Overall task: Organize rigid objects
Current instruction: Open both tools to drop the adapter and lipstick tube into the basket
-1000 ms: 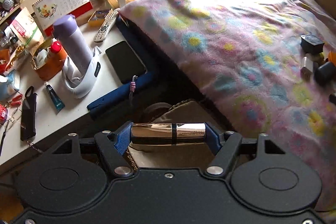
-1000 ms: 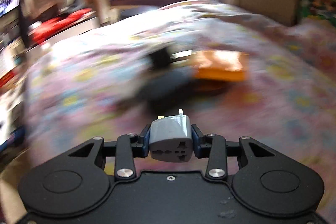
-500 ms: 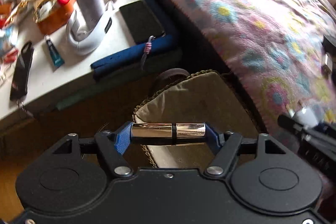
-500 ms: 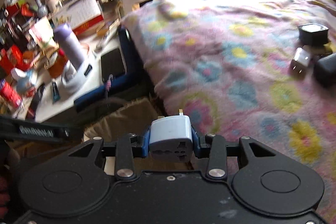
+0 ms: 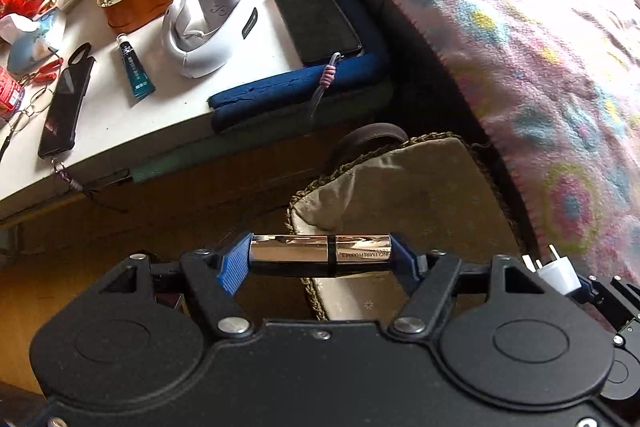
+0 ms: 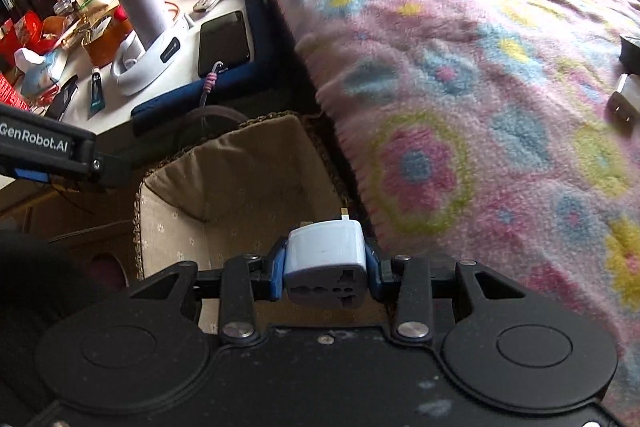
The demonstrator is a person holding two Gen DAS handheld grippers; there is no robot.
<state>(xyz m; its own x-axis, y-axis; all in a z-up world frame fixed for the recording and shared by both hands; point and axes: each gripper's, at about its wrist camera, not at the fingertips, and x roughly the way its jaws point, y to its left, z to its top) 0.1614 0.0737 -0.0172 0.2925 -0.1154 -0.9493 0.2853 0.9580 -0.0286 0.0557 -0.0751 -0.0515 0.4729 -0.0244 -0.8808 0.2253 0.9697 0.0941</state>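
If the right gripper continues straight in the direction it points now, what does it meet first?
Probably the fabric basket: the right gripper, shut on the white adapter, points down into its open top, though depth is uncertain.

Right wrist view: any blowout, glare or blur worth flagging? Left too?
Right wrist: window light blows out the top-right corner; floral fleece blanket slightly soft, fisheye-bent. Left wrist: same blowout top right; shiny silver metal tube carries bright glare streaks, its print still legible.

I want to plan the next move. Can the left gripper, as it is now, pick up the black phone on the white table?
Probably not: its fingers are already closed on the silver tube. The black phone itself lies uncovered.
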